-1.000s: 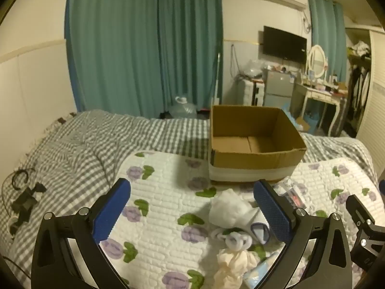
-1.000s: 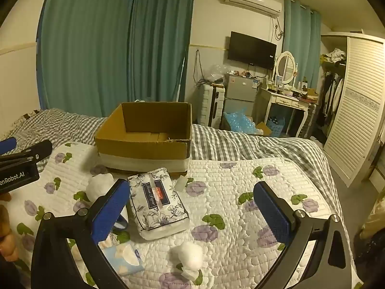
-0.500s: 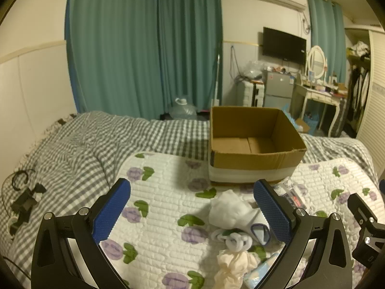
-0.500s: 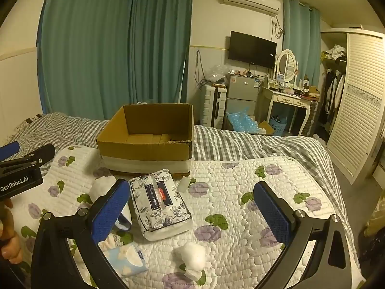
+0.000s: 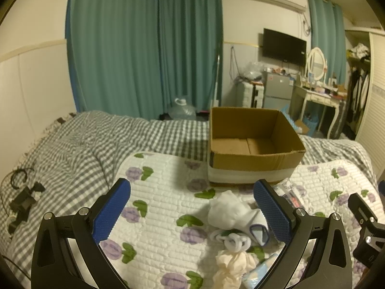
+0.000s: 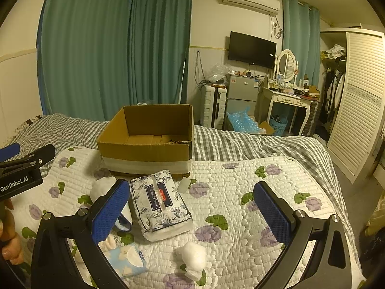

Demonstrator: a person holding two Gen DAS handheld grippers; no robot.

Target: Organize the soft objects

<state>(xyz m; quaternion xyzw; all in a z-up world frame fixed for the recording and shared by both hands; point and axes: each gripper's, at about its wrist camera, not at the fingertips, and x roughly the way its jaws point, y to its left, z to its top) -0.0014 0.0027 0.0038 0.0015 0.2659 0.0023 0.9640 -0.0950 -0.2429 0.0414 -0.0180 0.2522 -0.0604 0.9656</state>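
An open, empty cardboard box (image 5: 252,144) (image 6: 149,142) stands on the bed behind a quilted floral pad (image 5: 163,207) (image 6: 240,192). In front of it lie soft things: a white balled cloth (image 5: 226,210), a rolled white sock (image 5: 234,240), a cream cloth (image 5: 231,265), a floral tissue pack (image 6: 161,204), a white ball (image 6: 192,256) and a light blue packet (image 6: 127,261). My left gripper (image 5: 192,212) is open and empty above the pad. My right gripper (image 6: 192,213) is open and empty above the tissue pack.
A grey checked duvet (image 5: 84,149) covers the bed. Black cables and a small black device (image 5: 21,200) lie at its left edge. Teal curtains, a fridge, a dressing table (image 6: 288,98) and a louvred wardrobe (image 6: 361,110) stand beyond the bed.
Both views have shifted slightly, as if both grippers drew back and rose a little. Nothing on the bed has moved.
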